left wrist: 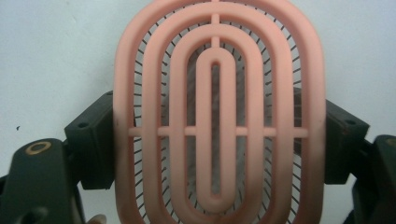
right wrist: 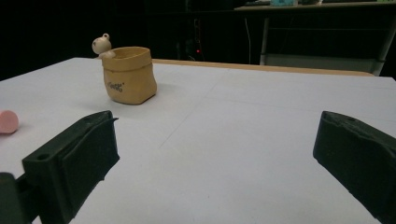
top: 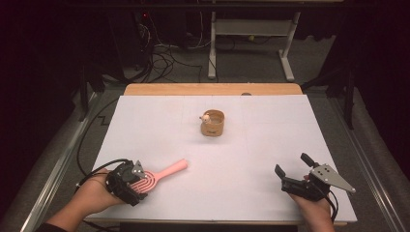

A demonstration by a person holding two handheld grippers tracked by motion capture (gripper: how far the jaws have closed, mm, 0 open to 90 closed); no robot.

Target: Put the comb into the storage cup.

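Note:
A pink hairbrush (top: 164, 172) lies on the white table (top: 241, 150) at the near left, its handle pointing right and away. My left gripper (top: 140, 186) is shut on the oval head. In the left gripper view the black jaws press both sides of the brush (left wrist: 219, 70), and my left gripper (left wrist: 219, 140) looks down on its ribbed back. My right gripper (top: 291, 164) stands open and empty at the near right. In the right gripper view my right gripper (right wrist: 217, 135) has bare table between its jaws. The brush's handle tip (right wrist: 7, 122) peeks in at the left.
A tan bag-shaped cup (top: 212, 123) with a small bear figure (right wrist: 102, 45) on its rim stands at mid-table, also seen as the cup (right wrist: 130, 74). A wooden strip (top: 212, 89) edges the far side. Beyond it are a desk frame (top: 251, 29) and floor cables (top: 164, 55).

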